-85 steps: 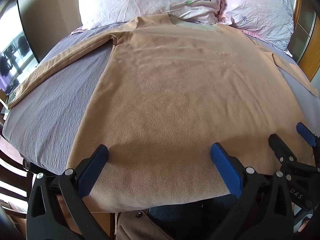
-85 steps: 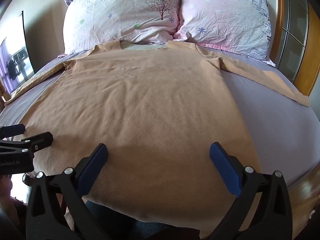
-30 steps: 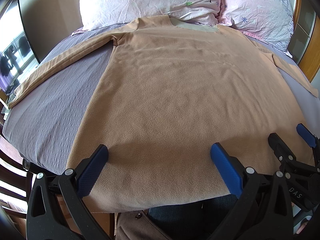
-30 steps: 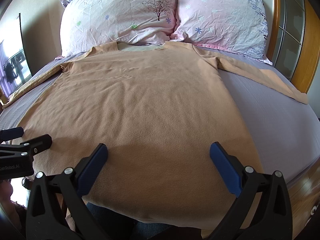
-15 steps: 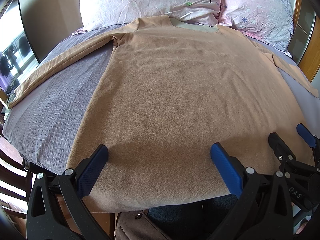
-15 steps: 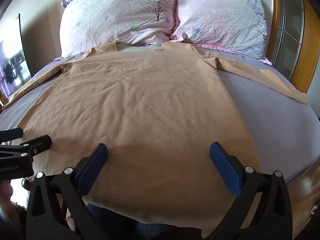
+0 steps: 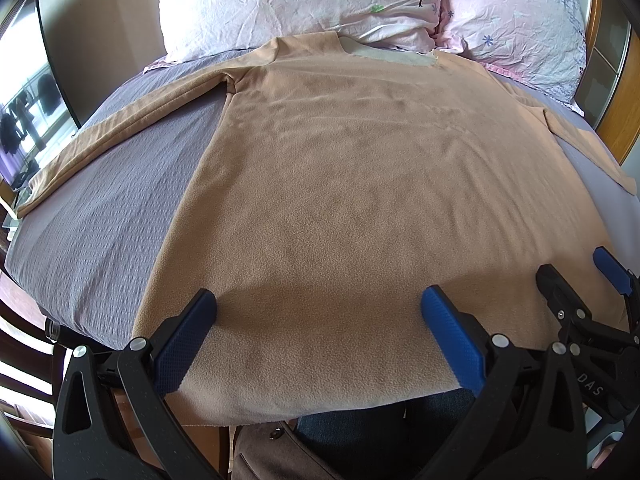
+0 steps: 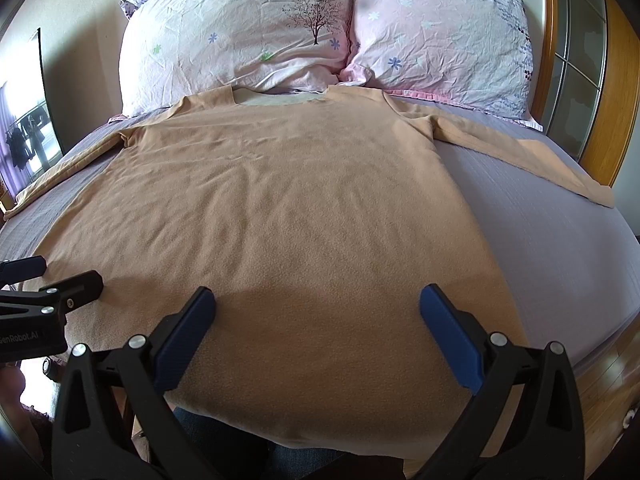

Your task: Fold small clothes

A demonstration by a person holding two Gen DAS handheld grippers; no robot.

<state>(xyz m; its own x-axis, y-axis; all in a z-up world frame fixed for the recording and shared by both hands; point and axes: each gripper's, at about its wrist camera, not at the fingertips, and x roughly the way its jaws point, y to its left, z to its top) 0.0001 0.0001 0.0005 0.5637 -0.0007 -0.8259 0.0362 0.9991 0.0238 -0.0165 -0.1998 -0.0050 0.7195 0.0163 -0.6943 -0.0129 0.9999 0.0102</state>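
Claws point(image 7: 318, 334) point(image 8: 316, 334) agape — seemingly above shirt point(image 8: 280, 220) hem

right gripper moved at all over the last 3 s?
Barely. The right gripper tilted slightly upward early on: the pillows sit a touch lower in its view. It hovers open over the shirt hem.

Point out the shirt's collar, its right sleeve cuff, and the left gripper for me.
shirt's collar point(image 8: 280, 99), right wrist view, pale inner neckline.
right sleeve cuff point(image 8: 600, 196), right wrist view, sleeve's outer end.
left gripper point(image 7: 318, 306), left wrist view, midway between its fingertips.
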